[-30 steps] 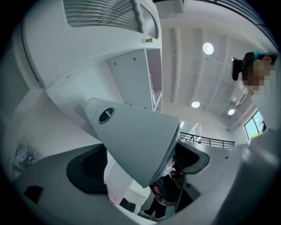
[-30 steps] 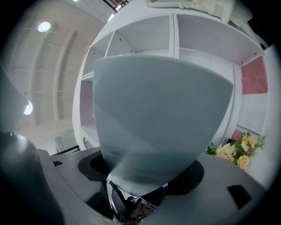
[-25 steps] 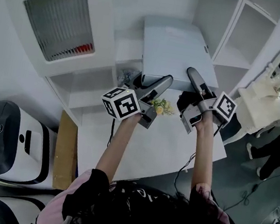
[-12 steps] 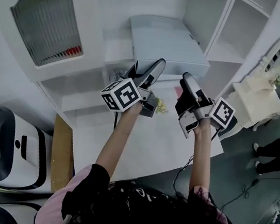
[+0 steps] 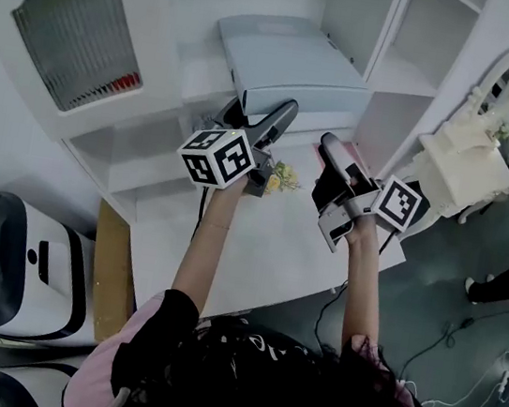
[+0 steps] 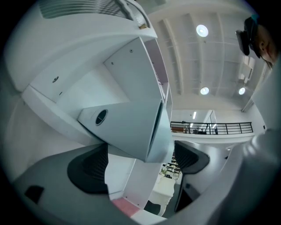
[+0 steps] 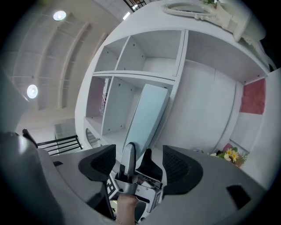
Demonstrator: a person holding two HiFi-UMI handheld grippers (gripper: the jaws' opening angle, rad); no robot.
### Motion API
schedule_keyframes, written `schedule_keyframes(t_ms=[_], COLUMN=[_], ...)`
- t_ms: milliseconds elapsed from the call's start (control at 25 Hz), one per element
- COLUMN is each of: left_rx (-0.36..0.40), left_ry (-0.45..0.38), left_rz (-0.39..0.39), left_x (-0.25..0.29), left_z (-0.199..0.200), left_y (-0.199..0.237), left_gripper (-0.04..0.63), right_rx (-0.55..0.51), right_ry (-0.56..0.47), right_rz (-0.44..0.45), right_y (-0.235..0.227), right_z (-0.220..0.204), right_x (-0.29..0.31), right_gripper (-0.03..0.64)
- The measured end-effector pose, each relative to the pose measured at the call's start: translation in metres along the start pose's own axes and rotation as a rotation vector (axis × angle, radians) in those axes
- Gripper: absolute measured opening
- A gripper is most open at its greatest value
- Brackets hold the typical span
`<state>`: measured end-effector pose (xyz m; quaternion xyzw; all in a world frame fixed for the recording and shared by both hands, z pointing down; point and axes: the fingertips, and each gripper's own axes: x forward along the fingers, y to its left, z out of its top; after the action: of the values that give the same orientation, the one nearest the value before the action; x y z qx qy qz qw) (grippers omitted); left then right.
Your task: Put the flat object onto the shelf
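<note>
Flat object (image 5: 290, 61): a pale blue-grey panel lying flat on a ledge of the white shelf unit (image 5: 389, 66), at 12 o'clock from both tools.
Long axis: in the head view it runs from its near short edge at 6 o'clock to its far end at about 11 o'clock, broad face up.
Hard to make out: its underside and how much of it the ledge carries. In the left gripper view only one corner (image 6: 127, 123), with a round hole, shows.
Left hand-held gripper (image 5: 260, 113): jaws wide apart around that near corner. The panel lies against the left pad (image 6: 90, 169), with a gap to the other pad, so it is not clamped.
Right hand-held gripper (image 5: 330, 157): jaws spread and empty, over the desk (image 5: 268, 238) at 5 o'clock from the panel, clear of it.
Between the tools: small yellow flowers (image 5: 282, 178) on the desk.
</note>
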<state>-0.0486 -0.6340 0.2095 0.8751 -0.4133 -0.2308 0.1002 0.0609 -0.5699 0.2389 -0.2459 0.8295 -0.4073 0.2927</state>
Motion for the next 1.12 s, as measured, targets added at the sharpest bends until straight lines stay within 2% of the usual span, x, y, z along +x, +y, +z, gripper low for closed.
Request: schedule_keyframes(t_ms=[40, 280, 600, 840, 1120], left_rx=[0.019, 0.021, 0.040, 0.048, 0.041], left_ry=[0.011, -0.009, 0.010, 0.052, 0.098], left_rz=[-0.010, -0.065, -0.109, -0.103, -0.063], left_x=[-0.003, -0.036, -0.070, -0.106, -0.150], left_z=[-0.001, 0.005, -0.008, -0.029, -0.064], left_y=[-0.002, -0.020, -0.057, -0.081, -0.109], left_gripper=[0.471, 0.471, 0.471, 0.469, 0.469], right_rx=[-0.001, 0.000, -0.125, -0.216, -0.259], right_ry=[0.005, 0.017, 0.060, 0.080, 0.129], right_rz=[-0.002, -0.007, -0.012, -0.003, -0.011], right_y=[0.000, 0.006, 0.019, 0.032, 0.036], right_z=[-0.003, -0.025, -0.044, -0.064, -0.098], right_x=[-0.002, -0.014, -0.033, -0.053, -0.087], right_gripper=[0.324, 0.324, 0.324, 0.324, 0.322])
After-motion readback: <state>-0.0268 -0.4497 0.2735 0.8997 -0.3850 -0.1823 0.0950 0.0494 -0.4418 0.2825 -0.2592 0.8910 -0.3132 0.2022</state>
